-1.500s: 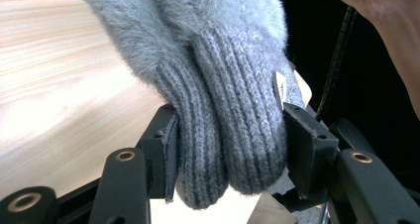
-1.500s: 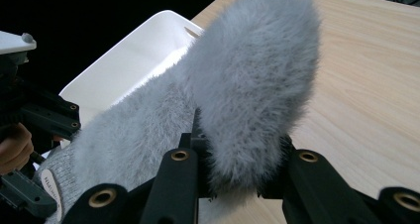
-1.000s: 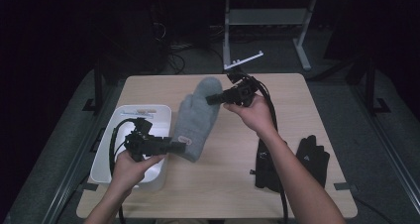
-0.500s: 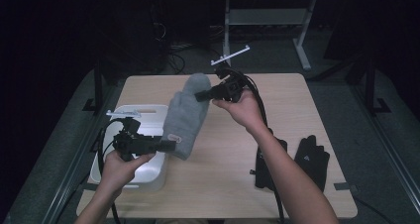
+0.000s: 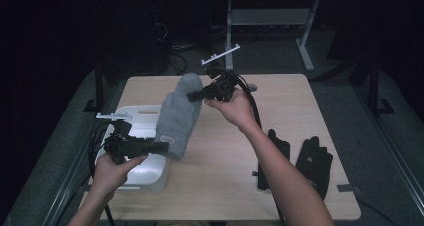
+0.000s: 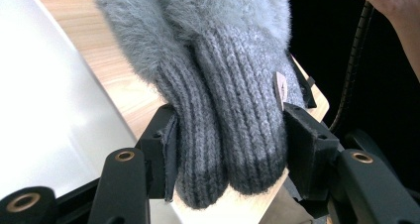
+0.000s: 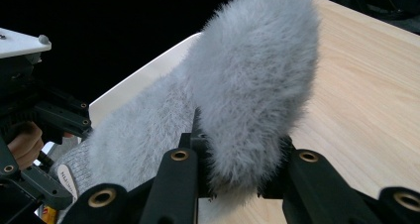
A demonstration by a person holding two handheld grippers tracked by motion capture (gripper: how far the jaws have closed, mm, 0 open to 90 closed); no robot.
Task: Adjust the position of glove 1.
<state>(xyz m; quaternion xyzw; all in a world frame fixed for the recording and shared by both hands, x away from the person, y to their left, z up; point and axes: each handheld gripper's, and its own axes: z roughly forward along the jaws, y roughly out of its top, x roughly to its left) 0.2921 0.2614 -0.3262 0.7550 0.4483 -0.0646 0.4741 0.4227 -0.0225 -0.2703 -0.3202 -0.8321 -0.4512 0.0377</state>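
A grey fuzzy mitten hangs stretched between the two tongs above the left half of the wooden bench, clear of its surface. The left tongs are clamped on the ribbed knit cuff; in the left gripper view the two black jaws press the cuff from both sides, and a small pale tag sits on the ribbing beside one jaw. The right tongs are closed on the fluffy fingertip end of the mitten; in the right gripper view the fur bulges up out of the pinched jaws. The fingertip end is farther from the person than the cuff, so the mitten slants back and to the right from the cuff.

A white plastic bin stands on the bench at its left edge, just under the left hand and the cuff. A pair of black gloves lies flat on the bench near its right front corner, well apart from the mitten, beside the right forearm.
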